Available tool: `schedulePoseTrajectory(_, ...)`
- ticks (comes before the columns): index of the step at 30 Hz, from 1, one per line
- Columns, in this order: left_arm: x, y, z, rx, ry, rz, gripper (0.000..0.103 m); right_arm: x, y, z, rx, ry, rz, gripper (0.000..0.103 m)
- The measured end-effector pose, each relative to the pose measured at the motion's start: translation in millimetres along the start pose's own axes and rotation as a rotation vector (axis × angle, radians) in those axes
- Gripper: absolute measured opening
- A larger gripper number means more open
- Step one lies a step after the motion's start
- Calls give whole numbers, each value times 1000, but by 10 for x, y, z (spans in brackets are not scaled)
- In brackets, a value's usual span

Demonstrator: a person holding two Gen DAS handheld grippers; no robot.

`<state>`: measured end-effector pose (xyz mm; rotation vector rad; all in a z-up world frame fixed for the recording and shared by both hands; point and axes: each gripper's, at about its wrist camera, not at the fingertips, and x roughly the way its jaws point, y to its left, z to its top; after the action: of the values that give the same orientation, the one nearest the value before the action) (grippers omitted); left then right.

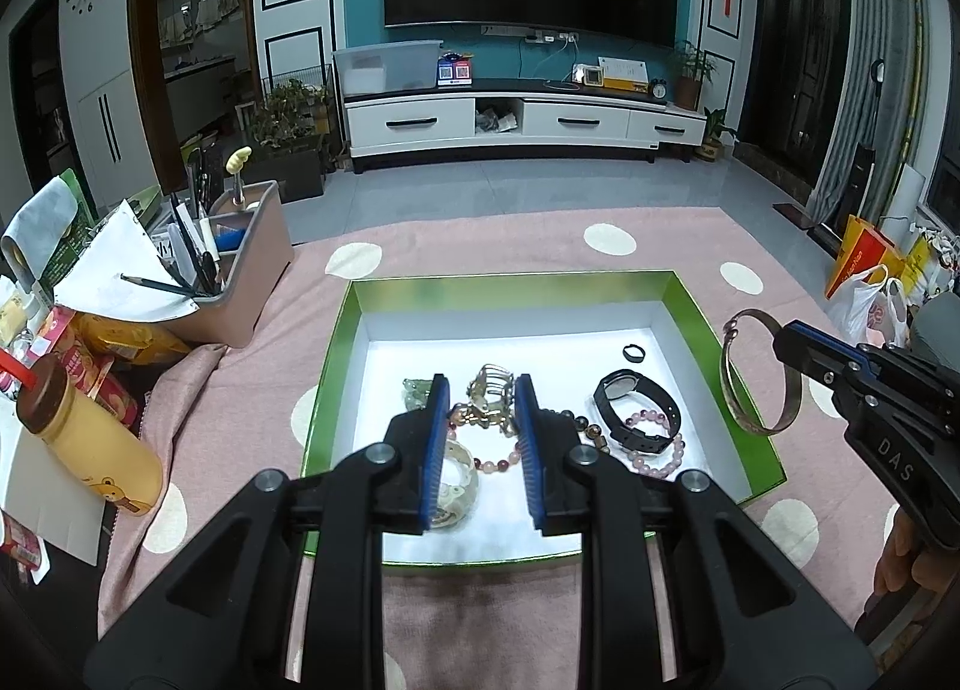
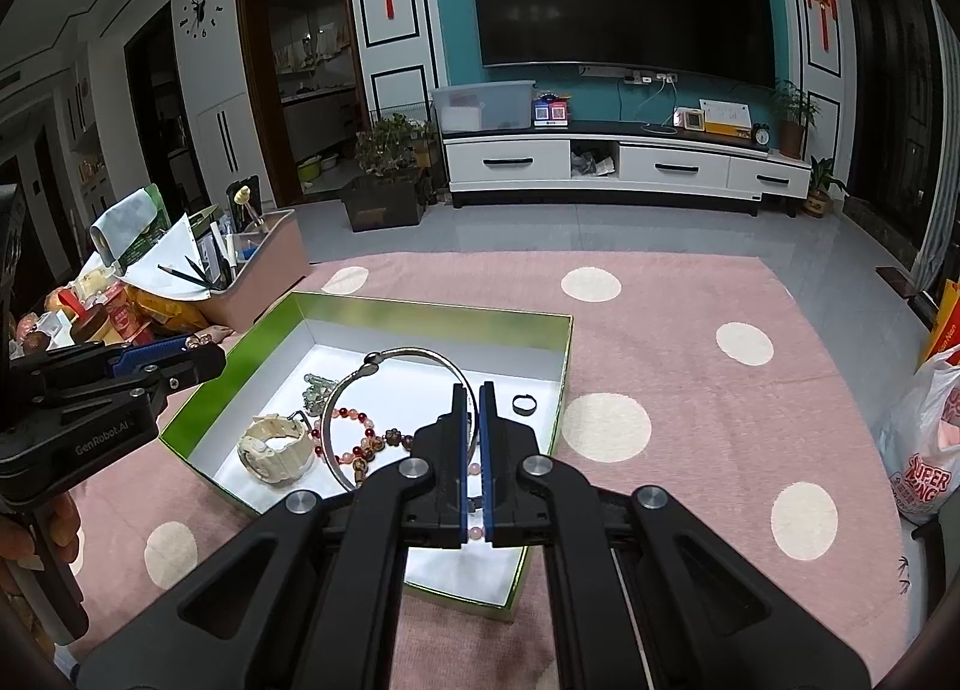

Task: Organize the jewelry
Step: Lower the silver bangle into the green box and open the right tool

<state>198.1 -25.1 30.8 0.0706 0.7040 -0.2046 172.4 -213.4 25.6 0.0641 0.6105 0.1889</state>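
Jewelry: most pieces lie inside a shallow green box (image 1: 696, 306) with a white floor, which sits on a pink cloth with pale dots (image 1: 660, 246) covering the surface.
Bangle: a thin metal bangle (image 1: 761, 372) is clamped in the right claw (image 2: 474, 390), whose blue pads are closed on the band; in the right wrist view the ring hangs above the box, and in the left wrist view it shows over the box's right wall.
Left claw: the left claw (image 1: 480, 384) hovers over the box with its pads a narrow gap apart; a gold-coloured metal piece (image 1: 489, 399) shows in that gap, but I cannot tell whether the pads touch it.
Black watch: a black wristwatch (image 1: 636, 408) lies right of the middle of the box, touching a pink bead bracelet (image 1: 660, 453).
Cream watch: a cream wristwatch (image 2: 273, 450) lies near the box's left wall.
Beads: a red and pink bead string (image 2: 354, 438) lies beside the cream watch.
Small ring: a dark ring (image 1: 631, 353) lies alone near the far wall.
Left of box: a tan desk organiser (image 1: 252, 264) holds pencils, and a yellow bottle (image 1: 90, 444) lies on its side nearer the camera.
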Motion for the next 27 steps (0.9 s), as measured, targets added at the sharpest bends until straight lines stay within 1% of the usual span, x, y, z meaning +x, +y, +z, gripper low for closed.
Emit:
schedulePoseTrajectory(8, 82, 22, 7, -4, 11, 4, 22, 52, 9, 7, -3, 7, -1, 3)
schedulePoseTrajectory(13, 203, 66, -9, -13, 39, 4, 22, 130, 3, -2, -2, 25, -2, 3)
schedulePoseTrajectory(19, 402, 75, -58, -19, 92, 2, 22, 290, -14, -39, 11, 66, 13, 3)
schedulePoseTrajectory(27, 602, 85, -106, -16, 143, 1, 22, 448, 5, -80, 1, 113, 17, 3)
